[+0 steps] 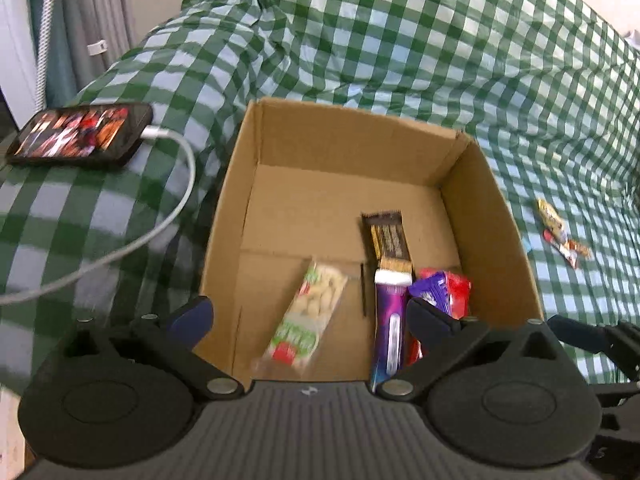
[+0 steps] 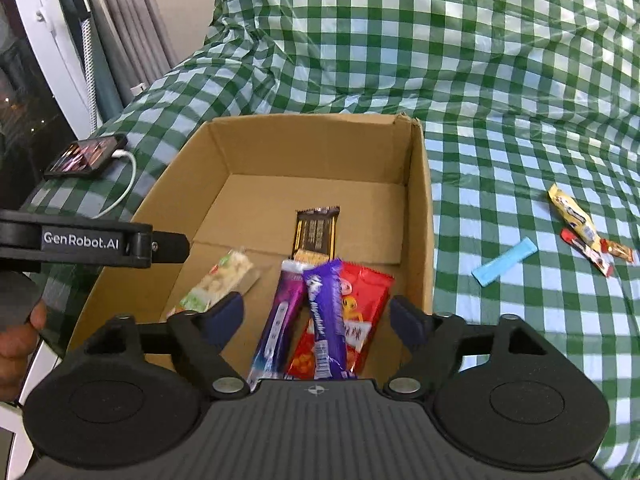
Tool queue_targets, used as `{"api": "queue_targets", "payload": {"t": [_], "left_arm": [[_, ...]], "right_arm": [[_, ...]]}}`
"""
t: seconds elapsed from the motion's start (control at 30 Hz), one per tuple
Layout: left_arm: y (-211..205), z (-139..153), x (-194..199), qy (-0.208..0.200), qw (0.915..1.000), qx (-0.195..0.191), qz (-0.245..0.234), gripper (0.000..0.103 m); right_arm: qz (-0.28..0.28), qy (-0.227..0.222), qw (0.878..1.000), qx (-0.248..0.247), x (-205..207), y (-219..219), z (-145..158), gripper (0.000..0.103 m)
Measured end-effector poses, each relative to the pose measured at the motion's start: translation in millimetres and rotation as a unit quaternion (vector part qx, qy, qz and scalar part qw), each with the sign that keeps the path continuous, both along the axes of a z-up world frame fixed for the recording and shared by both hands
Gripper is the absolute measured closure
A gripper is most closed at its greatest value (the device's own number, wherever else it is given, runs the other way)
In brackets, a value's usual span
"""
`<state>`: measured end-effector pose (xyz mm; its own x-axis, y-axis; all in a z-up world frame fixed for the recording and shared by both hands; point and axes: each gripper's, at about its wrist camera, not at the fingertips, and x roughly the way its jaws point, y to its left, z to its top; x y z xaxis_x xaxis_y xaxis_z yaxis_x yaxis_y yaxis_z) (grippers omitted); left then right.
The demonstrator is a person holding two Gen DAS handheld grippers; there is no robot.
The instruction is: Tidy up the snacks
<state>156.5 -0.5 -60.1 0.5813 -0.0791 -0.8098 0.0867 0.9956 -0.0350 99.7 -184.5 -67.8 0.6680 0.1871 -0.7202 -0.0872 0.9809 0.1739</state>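
Note:
An open cardboard box [image 1: 348,120] [image 2: 312,148] sits on a green checked cloth. Inside lie a green-and-white snack pack [image 1: 320,300] [image 2: 220,284], a dark brown bar [image 1: 390,236] [image 2: 316,232], a long purple bar [image 1: 390,320] [image 2: 280,312], a blue-purple wrapper [image 2: 326,312] and a red pack [image 2: 364,300]. My left gripper [image 1: 310,312] hangs open over the box's near left part, with the blurred green-and-white pack below its spread fingers. My right gripper [image 2: 318,310] is open over the purple and red packs, pads clear of them.
On the cloth right of the box lie yellow and red wrappers [image 2: 576,216] [image 1: 560,232] and a light blue stick [image 2: 504,260]. A phone [image 1: 80,134] [image 2: 86,156] with a white cable [image 1: 176,208] rests to the left. A hand [image 2: 16,340] shows at the left edge.

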Motion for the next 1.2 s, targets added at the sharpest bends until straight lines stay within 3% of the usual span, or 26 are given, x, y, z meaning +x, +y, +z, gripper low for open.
{"api": "queue_targets", "payload": {"t": [0.3,0.73,1.2], "left_arm": [[12,10,-56,0.004,1.0,0.008,0.0,0.0],[15,57,-113,-0.056,0.9983,-0.011,0.008,0.0],[5,85,-147,-0.095,0.9953,-0.019,-0.005,0.0]], "right_arm": [[0.007,0.02,1.0,0.012,-49,3,13,0.01],[0.01,-0.047,0.999,-0.001,-111,13,54,0.007],[-0.02,-0.093,0.995,0.004,-153,0,76,0.006]]}}
